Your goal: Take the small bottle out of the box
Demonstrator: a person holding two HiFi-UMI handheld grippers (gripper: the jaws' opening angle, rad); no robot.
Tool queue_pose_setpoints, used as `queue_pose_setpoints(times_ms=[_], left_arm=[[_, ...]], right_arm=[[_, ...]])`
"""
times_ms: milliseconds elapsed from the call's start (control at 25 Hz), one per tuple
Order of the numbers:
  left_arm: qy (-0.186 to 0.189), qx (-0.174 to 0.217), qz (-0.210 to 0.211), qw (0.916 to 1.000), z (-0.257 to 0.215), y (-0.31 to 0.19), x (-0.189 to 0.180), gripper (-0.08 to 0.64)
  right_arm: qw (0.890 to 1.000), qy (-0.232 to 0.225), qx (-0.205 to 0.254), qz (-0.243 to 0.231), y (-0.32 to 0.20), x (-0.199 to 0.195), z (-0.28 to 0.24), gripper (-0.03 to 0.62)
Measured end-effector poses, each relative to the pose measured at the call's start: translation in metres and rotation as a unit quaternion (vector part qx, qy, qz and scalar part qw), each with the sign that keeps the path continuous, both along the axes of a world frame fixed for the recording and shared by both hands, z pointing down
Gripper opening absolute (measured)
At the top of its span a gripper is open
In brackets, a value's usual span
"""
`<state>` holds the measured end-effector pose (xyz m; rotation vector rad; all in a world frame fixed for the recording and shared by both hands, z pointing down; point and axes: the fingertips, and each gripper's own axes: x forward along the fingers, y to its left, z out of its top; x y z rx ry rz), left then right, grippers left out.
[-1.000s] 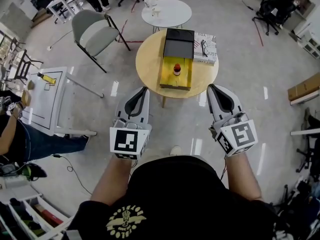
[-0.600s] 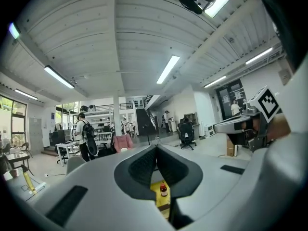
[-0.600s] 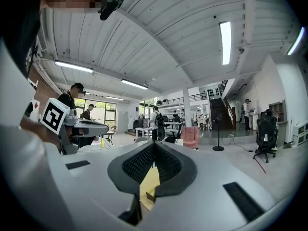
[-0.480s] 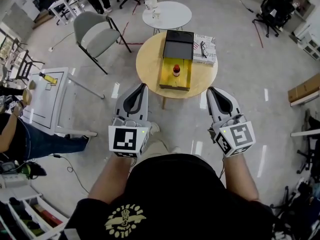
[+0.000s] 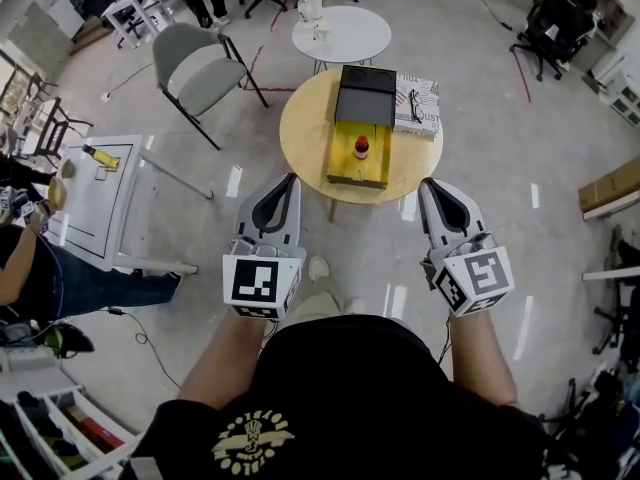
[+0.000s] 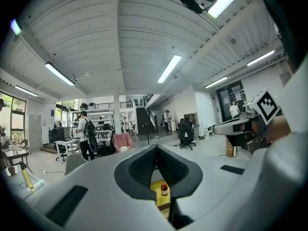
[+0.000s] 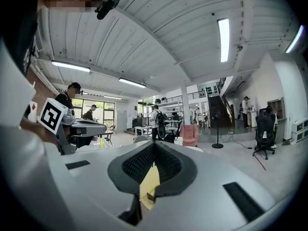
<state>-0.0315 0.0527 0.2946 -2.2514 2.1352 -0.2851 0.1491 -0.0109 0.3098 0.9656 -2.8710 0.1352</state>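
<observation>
A small bottle point(image 5: 361, 147) with a red cap stands upright in an open box point(image 5: 358, 163) that has a yellow inside and a raised black lid point(image 5: 364, 95). The box sits on a round wooden table point(image 5: 305, 133). Both grippers are held above the floor, short of the table's near edge. My left gripper point(image 5: 290, 179) is shut and empty. My right gripper point(image 5: 429, 182) is also shut and empty. In the left gripper view the bottle point(image 6: 164, 189) shows far off below the closed left gripper point(image 6: 156, 146). The right gripper point(image 7: 154, 144) view shows only the table's edge point(image 7: 149, 183).
A printed book with glasses on it point(image 5: 417, 103) lies beside the box. Behind the wooden table stand a small white round table point(image 5: 341, 33) and a grey chair point(image 5: 195, 68). A white side table point(image 5: 100, 198) and a seated person point(image 5: 30, 268) are at the left.
The table and box have shifted slightly right and nearer in the head view. A shoe has come forward on the floor between the grippers. Both grippers stay shut.
</observation>
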Motion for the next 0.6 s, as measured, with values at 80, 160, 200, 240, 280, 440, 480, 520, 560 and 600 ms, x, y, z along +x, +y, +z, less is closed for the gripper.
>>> queue_pose_setpoints(times_ms=[80,160,200,240,280,440,480,520,560,600], left_arm=[[0.000,-0.005,0.003,1.0000,0.005,-0.002,-0.006,0.015],[0.002,-0.007,0.005,1.0000,0.008,-0.005,-0.010,0.015],[0.004,-0.006,0.007,1.0000,0.009,-0.006,-0.012,0.015],[0.005,-0.003,0.009,0.9999,0.009,-0.009,-0.014,0.015],[0.006,0.000,0.012,0.9999,0.008,-0.011,-0.016,0.015],[0.004,-0.007,0.027,0.9996,0.010,-0.025,-0.026,0.015],[0.006,-0.007,0.030,0.9995,0.010,-0.028,-0.028,0.015],[0.009,-0.006,0.033,0.9994,0.009,-0.032,-0.030,0.015],[0.011,-0.006,0.034,0.9993,0.009,-0.037,-0.032,0.015],[0.012,-0.007,0.036,0.9993,0.010,-0.041,-0.034,0.015]], right_arm=[[1.000,0.001,-0.004,0.003,-0.004,-0.007,0.003,0.015],[1.000,0.002,-0.008,0.004,-0.010,-0.013,0.007,0.015],[1.000,0.003,-0.008,0.003,-0.013,-0.016,0.008,0.015],[1.000,0.003,-0.007,0.002,-0.016,-0.019,0.009,0.015],[1.000,0.004,-0.007,0.001,-0.019,-0.022,0.008,0.015],[1.000,0.006,0.000,-0.002,-0.030,-0.035,0.004,0.015],[1.000,0.007,0.001,-0.002,-0.033,-0.037,0.004,0.015],[1.000,0.008,0.001,-0.001,-0.035,-0.039,0.003,0.015],[1.000,0.009,0.001,0.003,-0.038,-0.041,0.003,0.015],[1.000,0.010,0.000,0.008,-0.042,-0.041,0.002,0.015]])
